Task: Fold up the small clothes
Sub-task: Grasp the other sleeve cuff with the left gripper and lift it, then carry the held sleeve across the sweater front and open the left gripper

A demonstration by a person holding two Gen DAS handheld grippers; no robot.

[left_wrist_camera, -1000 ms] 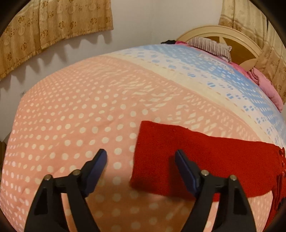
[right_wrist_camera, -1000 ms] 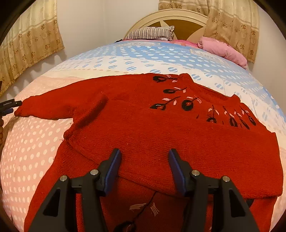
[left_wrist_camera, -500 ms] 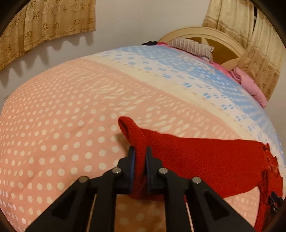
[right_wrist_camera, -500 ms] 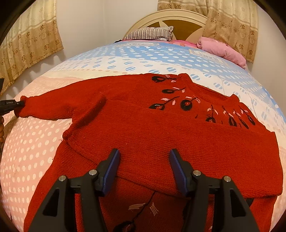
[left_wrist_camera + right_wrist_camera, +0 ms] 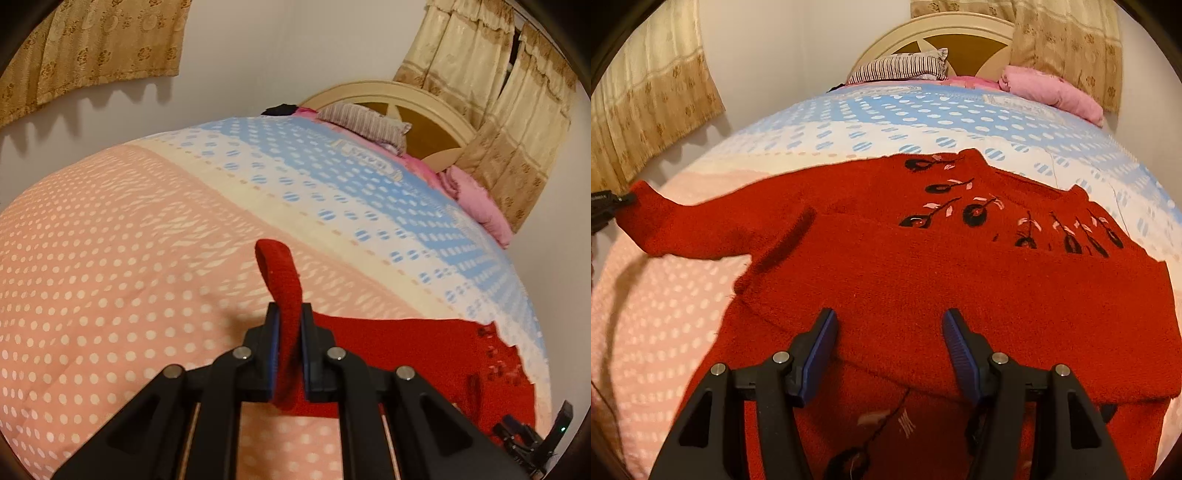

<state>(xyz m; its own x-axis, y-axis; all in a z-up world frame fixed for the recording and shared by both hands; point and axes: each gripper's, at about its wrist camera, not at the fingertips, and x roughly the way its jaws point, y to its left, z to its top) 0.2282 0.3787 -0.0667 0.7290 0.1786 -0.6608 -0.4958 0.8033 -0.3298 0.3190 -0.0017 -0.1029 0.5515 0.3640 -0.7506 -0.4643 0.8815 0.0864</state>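
A small red knitted sweater [image 5: 960, 280] with black and pink flower embroidery lies on the bed, its right side folded over the body. Its left sleeve [image 5: 701, 229] stretches out to the left. My left gripper [image 5: 287, 317] is shut on the sleeve cuff [image 5: 280, 280], which stands up between the pads, lifted off the bedspread. It also shows at the left edge of the right wrist view [image 5: 605, 206]. My right gripper [image 5: 888, 332] is open and empty, hovering over the sweater's lower body.
The bedspread [image 5: 110, 258] is pink with white dots near me and blue and white further back. A striped pillow [image 5: 897, 68] and a pink blanket [image 5: 1052, 92] lie by the wooden headboard [image 5: 960, 40]. Curtains hang on both sides.
My left gripper closed on the sleeve cuff and has lifted it off the bed. The right gripper stayed open and moved slightly closer over the sweater.
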